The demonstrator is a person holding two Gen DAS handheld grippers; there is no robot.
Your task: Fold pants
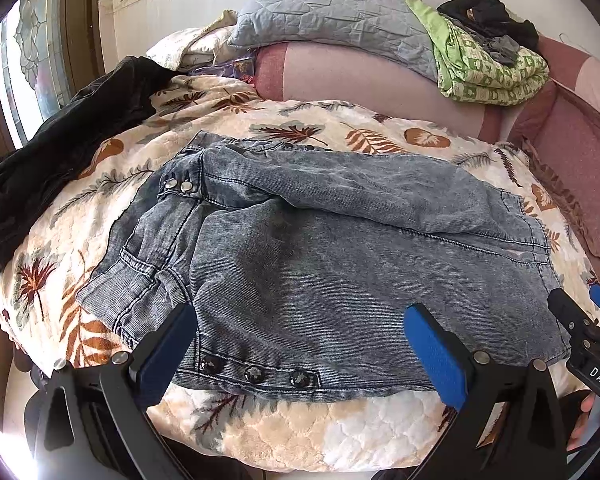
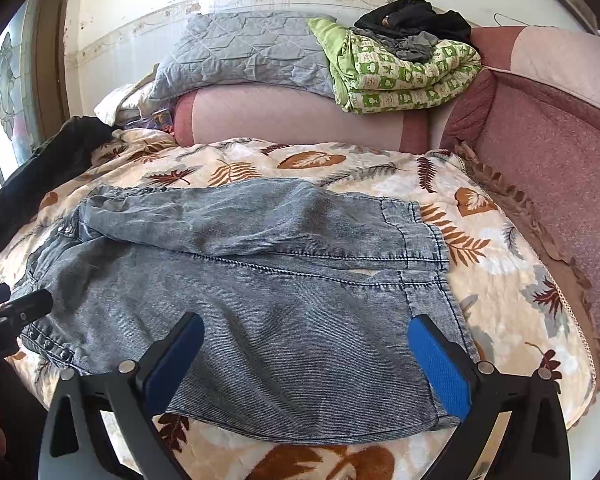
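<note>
**Left wrist and right wrist views: both grippers released above folded denim pants**

Left wrist view first: your left gripper (image 1: 300,344) hangs with its jaws spread wide and nothing between them, its blue pads straddling the near edge of the pants (image 1: 339,264). Just past that edge you see a row of dark snap buttons (image 1: 256,374) along the hem. At the right border of the same view your right gripper (image 1: 579,312) pokes in, near the pants' right corner.

From the right wrist view, your right gripper (image 2: 305,360) is likewise released, jaws wide apart and holding nothing, above the near half of the pants (image 2: 260,312). Your left gripper's black tip (image 2: 24,308) shows at the left edge, over the waistband end.

The pants lie flat on a leaf-print blanket (image 2: 499,280), one leg laid over the other, waist to your left and leg hems to your right. A dark garment (image 1: 60,160) lies crumpled on the blanket to the far left, beside the pants but apart from them.

Farther back, a pink cushioned backrest (image 2: 300,120) runs behind the blanket. On it rest a grey quilted pillow (image 2: 240,52) and a green patterned quilt (image 2: 399,80), with black clothing (image 2: 411,14) piled on top of the quilt. A stained-glass window (image 1: 32,60) stands at far left.
</note>
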